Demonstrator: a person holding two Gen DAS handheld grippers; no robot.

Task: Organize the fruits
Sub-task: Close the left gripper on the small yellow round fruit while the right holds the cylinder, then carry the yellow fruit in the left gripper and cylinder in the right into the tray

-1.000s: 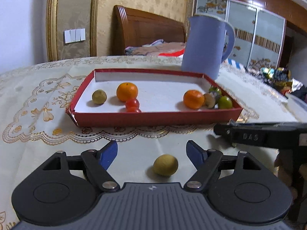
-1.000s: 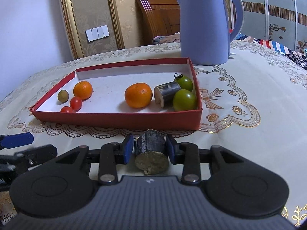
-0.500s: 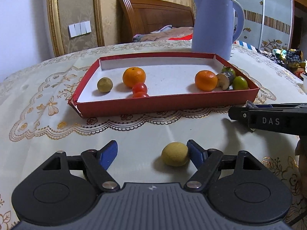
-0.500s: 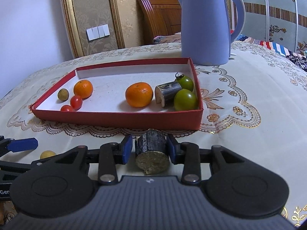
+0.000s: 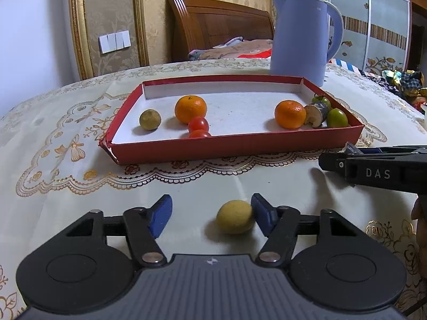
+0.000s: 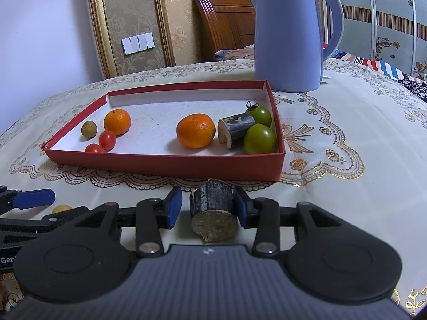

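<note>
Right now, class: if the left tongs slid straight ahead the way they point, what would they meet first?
Probably the red cardboard tray, at its near wall; the small yellow round fruit already lies between the closing tongs. Depth is uncertain.

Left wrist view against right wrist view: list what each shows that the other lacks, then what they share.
Only the left wrist view: the left claw closing around a yellow fruit, right pad touching it, left pad apart.

Only the right wrist view: the right claw opening, with a sugarcane piece between its pads.

Both: the red tray holding two oranges, two cherry tomatoes, two green tomatoes, another sugarcane piece, and the blue kettle behind.
</note>
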